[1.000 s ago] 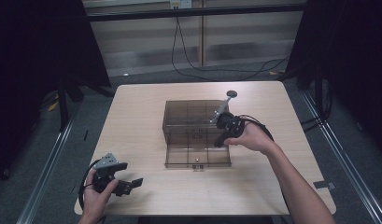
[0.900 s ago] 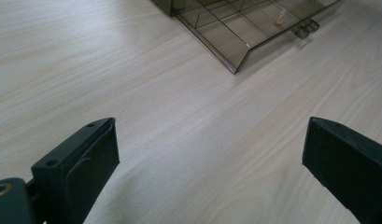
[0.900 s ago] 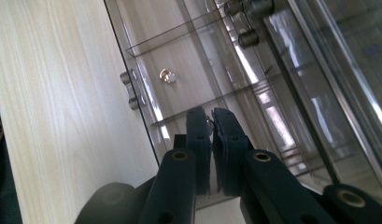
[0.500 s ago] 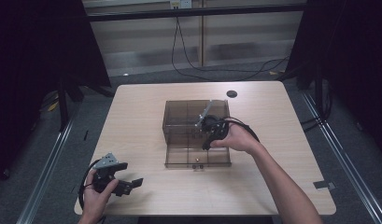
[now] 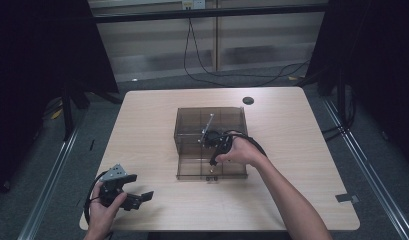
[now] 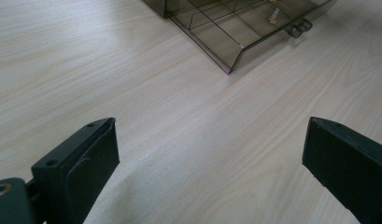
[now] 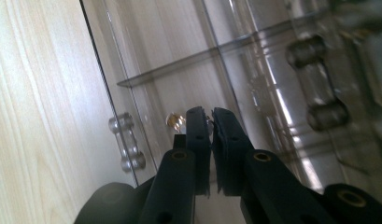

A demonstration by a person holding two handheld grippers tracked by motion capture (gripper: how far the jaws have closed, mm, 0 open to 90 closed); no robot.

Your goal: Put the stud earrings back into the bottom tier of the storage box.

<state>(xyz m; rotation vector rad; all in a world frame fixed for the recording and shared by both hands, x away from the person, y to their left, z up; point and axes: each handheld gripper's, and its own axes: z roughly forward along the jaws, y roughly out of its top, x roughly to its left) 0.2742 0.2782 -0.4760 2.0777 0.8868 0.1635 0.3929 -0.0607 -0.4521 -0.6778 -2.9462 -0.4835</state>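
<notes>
A smoky clear drawer box (image 5: 227, 116) stands mid-table with its divided drawer (image 5: 189, 167) pulled out toward me. My right gripper (image 5: 212, 161) points down into the drawer's front part, just behind the drawer's handle (image 7: 127, 142), jaws shut (image 7: 211, 114). A small brass piece (image 7: 174, 120) lies in the drawer right beside the tips; I cannot tell whether anything is pinched. The same brass piece (image 6: 274, 16) appears in the left gripper view. My left gripper (image 5: 138, 197) rests low over the table's near left, jaws wide open (image 6: 209, 168) over bare wood.
A small black disc (image 5: 248, 100) lies at the table's far edge, right of centre. A second clear handle (image 7: 319, 93) shows blurred at the right of the right gripper view. Cables trail on the floor beyond the table (image 5: 302, 150).
My right gripper has moved from the box's right back corner leftward and toward me, sinking over the open drawer. The left gripper has stayed put.
</notes>
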